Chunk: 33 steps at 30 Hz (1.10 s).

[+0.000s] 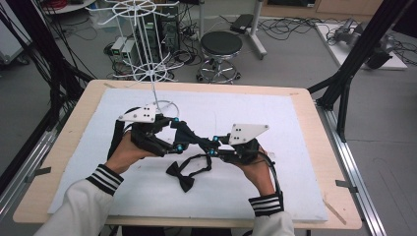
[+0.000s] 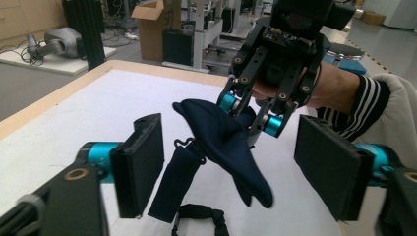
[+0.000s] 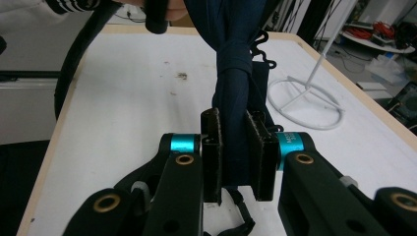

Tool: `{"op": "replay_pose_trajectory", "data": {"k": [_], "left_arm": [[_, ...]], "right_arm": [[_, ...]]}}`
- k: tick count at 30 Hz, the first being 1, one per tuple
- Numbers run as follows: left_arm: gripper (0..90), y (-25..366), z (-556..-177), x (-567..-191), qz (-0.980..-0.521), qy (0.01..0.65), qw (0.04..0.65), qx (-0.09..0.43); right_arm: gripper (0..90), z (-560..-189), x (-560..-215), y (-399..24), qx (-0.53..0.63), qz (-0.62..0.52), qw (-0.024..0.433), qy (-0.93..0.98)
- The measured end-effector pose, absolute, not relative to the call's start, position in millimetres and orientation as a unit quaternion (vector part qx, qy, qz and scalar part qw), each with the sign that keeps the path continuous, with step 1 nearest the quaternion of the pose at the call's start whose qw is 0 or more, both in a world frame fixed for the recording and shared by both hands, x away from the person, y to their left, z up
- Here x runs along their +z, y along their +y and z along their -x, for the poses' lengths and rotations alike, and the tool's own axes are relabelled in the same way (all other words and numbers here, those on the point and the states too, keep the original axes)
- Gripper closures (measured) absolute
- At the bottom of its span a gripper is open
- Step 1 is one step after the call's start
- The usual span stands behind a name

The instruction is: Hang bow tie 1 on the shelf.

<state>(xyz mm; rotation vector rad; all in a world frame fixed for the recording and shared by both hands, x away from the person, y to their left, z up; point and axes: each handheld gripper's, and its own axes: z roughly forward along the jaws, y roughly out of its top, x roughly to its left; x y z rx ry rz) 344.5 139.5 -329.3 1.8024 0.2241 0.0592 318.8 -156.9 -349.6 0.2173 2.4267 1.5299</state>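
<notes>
- At the centre of the mat (image 1: 295,196), your two grippers meet nose to nose, with a dark navy bow tie (image 1: 189,132) strung between them.
- Your right gripper (image 3: 235,152) is pressed together on the tie: in its own view both pads (image 3: 212,152) squeeze the dark cloth, which runs up toward 12 o'clock past its knot.
- Your left gripper (image 2: 228,167) stands spread. Its view shows the two pads (image 2: 140,162) well apart, with the tie's wing hanging in the gap and touching neither.
- In that same view your right gripper sits at 12 o'clock, nipping the tie near its knot, with a striped cuff (image 2: 366,105) at 3 o'clock.
- The tie's strap (image 2: 174,184) dangles from a small hook toward 6 o'clock.
- A second, black bow tie (image 1: 181,176) lies flat on the mat at 6 o'clock from the grippers, its strap looped beside it.
- The mat is white, with a few small marks, and covers most of a pale wooden table (image 1: 78,118).
- A white wire rack (image 1: 147,49) stands at the mat's 11 o'clock; its ring base (image 3: 305,103) rests on the mat just beyond your left gripper.
- Beyond the table, a black round stool (image 1: 221,46) sits at 12 o'clock on a grey floor strewn with cables.
- Black frame posts (image 1: 364,49) slant down at 2 o'clock.
</notes>
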Motion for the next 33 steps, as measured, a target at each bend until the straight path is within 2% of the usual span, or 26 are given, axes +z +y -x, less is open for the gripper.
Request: {"op": "replay_pose_trajectory", "data": {"k": [1, 2, 5, 8, 12, 15, 20, 22, 26, 30, 31, 32, 33], "left_arm": [[30.0, 139.5, -344.7, -329.4, -0.783, 0.096, 0.614, 0.027], [36.5, 139.6, -344.6, -329.3, -0.785, 0.096, 0.612, 0.030], [40.4, 139.9, -344.1, -329.0, -0.783, 0.094, 0.614, 0.030], [50.2, 140.3, -343.1, -328.6, -0.784, 0.089, 0.613, 0.035], [52.9, 140.1, -343.3, -329.6, -0.785, 0.092, 0.612, 0.031], [60.7, 139.3, -342.4, -329.5, -0.784, 0.091, 0.613, 0.037], [61.5, 139.4, -343.5, -329.9, -0.780, 0.098, 0.617, 0.027], [67.5, 139.7, -343.3, -329.5, -0.781, 0.100, 0.616, 0.027], [72.6, 140.1, -344.0, -329.3, -0.781, 0.109, 0.614, 0.025], [81.9, 140.1, -343.5, -329.0, -0.784, 0.119, 0.608, 0.018], [82.4, 140.5, -343.4, -328.7, -0.785, 0.121, 0.607, 0.017], [83.0, 140.7, -343.4, -328.5, -0.785, 0.123, 0.607, 0.016], [83.0, 141.2, -343.2, -328.2, -0.787, 0.124, 0.604, 0.020]], "right_arm": [[79.2, -318.8, -349.3, -156.5, 0.528, -0.071, 0.134, 0.836], [79.2, -317.4, -349.0, -155.8, 0.526, -0.071, 0.133, 0.837], [79.2, -317.3, -348.8, -155.7, 0.525, -0.070, 0.134, 0.838], [79.2, -317.8, -348.7, -156.3, 0.524, -0.068, 0.137, 0.838], [79.2, -317.5, -347.7, -157.2, 0.529, -0.069, 0.138, 0.834], [79.2, -317.3, -347.1, -157.9, 0.534, -0.070, 0.138, 0.831], [79.2, -316.9, -347.0, -157.8, 0.531, -0.070, 0.137, 0.833], [79.2, -317.3, -347.3, -157.7, 0.529, -0.069, 0.141, 0.834], [79.2, -317.4, -347.3, -157.3, 0.527, -0.069, 0.143, 0.835], [79.1, -317.4, -348.3, -155.8, 0.524, -0.070, 0.142, 0.837], [78.4, -317.2, -348.3, -155.6, 0.523, -0.070, 0.142, 0.837], [63.9, -317.1, -348.6, -154.2, 0.525, -0.070, 0.146, 0.835], [63.9, -317.1, -348.6, -154.2, 0.525, -0.070, 0.146, 0.835]]}}
